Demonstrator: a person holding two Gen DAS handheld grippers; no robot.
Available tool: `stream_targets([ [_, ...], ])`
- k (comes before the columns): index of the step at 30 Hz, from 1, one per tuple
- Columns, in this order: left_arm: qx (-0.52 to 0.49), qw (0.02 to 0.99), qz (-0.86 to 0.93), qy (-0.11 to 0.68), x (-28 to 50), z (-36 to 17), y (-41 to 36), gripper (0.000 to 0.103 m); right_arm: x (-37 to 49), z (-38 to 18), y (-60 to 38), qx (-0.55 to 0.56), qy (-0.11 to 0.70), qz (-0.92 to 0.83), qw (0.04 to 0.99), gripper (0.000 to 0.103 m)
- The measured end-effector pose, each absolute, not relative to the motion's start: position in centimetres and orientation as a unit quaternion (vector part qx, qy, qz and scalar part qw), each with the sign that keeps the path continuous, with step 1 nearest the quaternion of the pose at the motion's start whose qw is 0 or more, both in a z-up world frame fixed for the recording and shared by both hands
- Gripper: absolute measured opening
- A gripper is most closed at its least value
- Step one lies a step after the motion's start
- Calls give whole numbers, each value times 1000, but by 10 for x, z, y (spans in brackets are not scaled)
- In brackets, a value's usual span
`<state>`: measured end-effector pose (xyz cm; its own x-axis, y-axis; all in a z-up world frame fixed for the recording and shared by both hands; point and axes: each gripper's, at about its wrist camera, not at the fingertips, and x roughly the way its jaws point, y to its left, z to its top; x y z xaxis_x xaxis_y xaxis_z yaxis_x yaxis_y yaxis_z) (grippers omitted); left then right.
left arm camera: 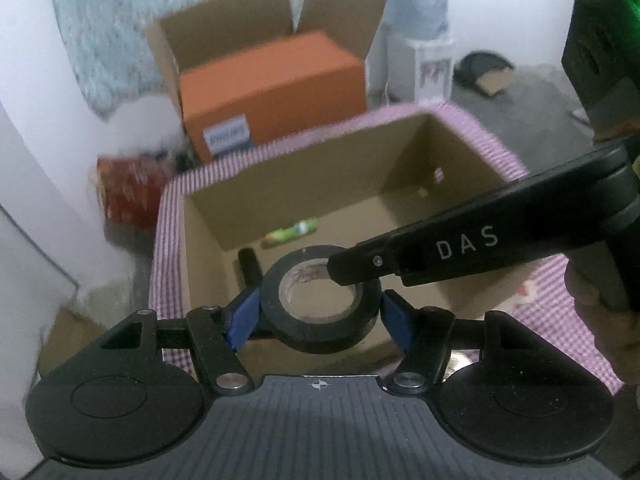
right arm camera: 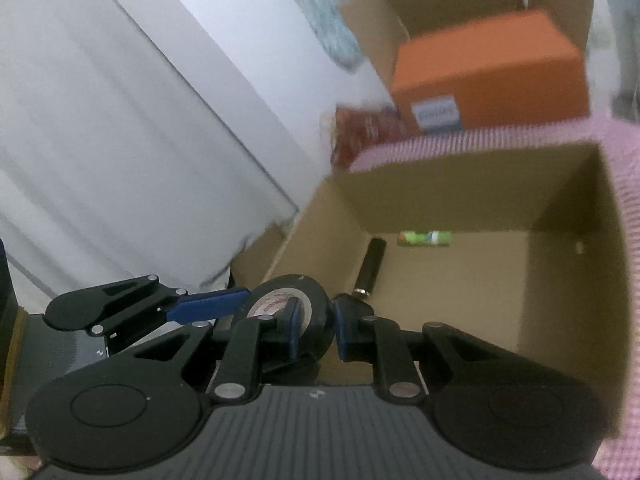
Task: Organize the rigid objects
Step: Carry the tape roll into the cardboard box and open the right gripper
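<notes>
A black tape roll (left arm camera: 320, 308) is gripped across its outer sides by my left gripper (left arm camera: 318, 314), held over the near edge of an open cardboard box (left arm camera: 404, 152). My right gripper (right arm camera: 314, 326) is also shut on the roll (right arm camera: 316, 304): one blue pad sits inside its core, the other on its outside. The right gripper's arm (left arm camera: 472, 242) crosses over the roll in the left wrist view. The left gripper's finger (right arm camera: 208, 308) shows left of the roll. A green tube (left arm camera: 290, 232) and a black cylinder (right arm camera: 370, 266) lie on the box floor.
The box stands on a pink checked cloth (left arm camera: 560, 280). Behind it is a second open carton (left arm camera: 224, 36) holding an orange box (left arm camera: 272, 80), with a red packet (left arm camera: 128, 192) beside it. A white wall or cabinet (right arm camera: 120, 120) is to the left.
</notes>
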<state>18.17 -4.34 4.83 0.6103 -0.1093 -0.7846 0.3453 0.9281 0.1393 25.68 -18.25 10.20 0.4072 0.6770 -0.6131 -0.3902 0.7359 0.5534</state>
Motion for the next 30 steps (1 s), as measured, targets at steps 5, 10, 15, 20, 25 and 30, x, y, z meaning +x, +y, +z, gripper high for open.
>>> stream_targets([
  [5, 141, 860, -112, 477, 219, 20, -39, 66, 301, 67, -162, 165, 497, 313, 793, 19],
  [10, 151, 845, -108, 501, 238, 6, -44, 66, 320, 47, -157, 163, 527, 298, 779, 19],
  [15, 162, 831, -112, 520, 251, -4, -55, 66, 336, 39, -156, 150, 547, 283, 774, 19],
  [20, 172, 816, -113, 540, 256, -18, -63, 66, 345, 28, -154, 135, 568, 270, 766, 19],
  [25, 174, 804, -107, 559, 261, -30, -63, 67, 351, 19, -150, 123, 583, 261, 760, 19],
  [30, 175, 805, -110, 556, 255, -26, -63, 67, 354, 20, -148, 112, 582, 253, 764, 20],
])
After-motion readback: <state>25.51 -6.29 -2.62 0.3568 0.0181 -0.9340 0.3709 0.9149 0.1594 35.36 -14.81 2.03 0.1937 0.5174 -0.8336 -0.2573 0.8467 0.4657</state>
